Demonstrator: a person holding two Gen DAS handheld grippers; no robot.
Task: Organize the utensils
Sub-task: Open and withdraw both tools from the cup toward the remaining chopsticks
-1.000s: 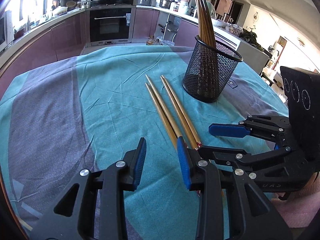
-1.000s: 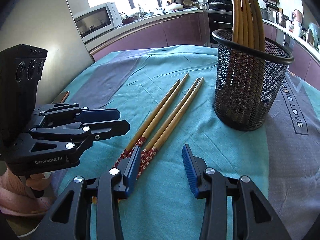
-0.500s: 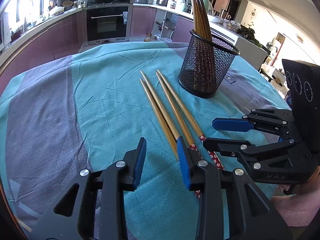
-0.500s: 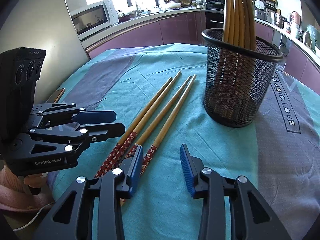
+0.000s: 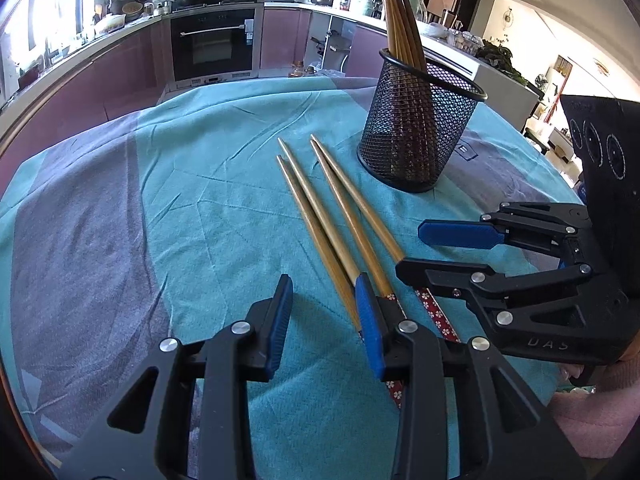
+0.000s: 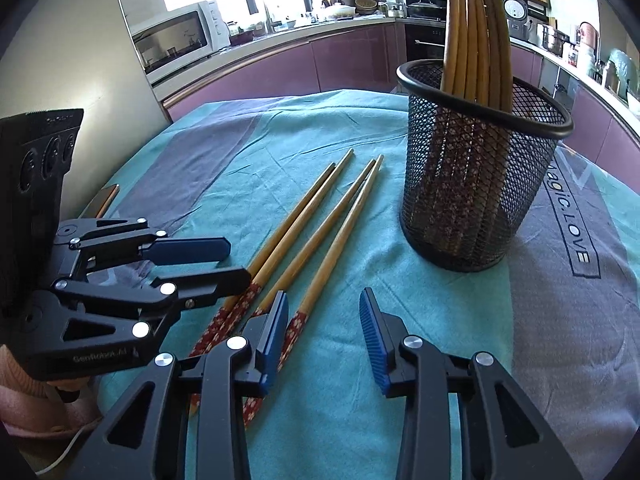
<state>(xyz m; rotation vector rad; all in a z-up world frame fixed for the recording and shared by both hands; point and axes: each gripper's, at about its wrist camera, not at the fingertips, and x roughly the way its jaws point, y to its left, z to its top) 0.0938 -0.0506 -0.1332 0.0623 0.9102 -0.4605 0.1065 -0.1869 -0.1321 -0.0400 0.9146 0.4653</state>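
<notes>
Left wrist view: four chopsticks [image 5: 340,220] lie side by side on the teal cloth [image 5: 200,200] covering the counter, near the mesh holder [image 5: 420,132] containing more chopsticks. Left gripper [image 5: 326,312] and right gripper [image 6: 324,320] fingers are released, grasping nothing.

sunlit kitchen: purple cabinets [image 5: 120,80], built-in oven [image 5: 212,44], microwave [image 6: 176,40] beside windows.

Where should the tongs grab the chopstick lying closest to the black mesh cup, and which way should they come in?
Probably the thick end with the red flower pattern, on the chopstick closest to the black mesh cup. It lies flat on the teal cloth, so come from above, one pad on each long side. That end is widest and nearest the right tongs, which are open and empty; the thin tip points away, toward the cup.
</notes>
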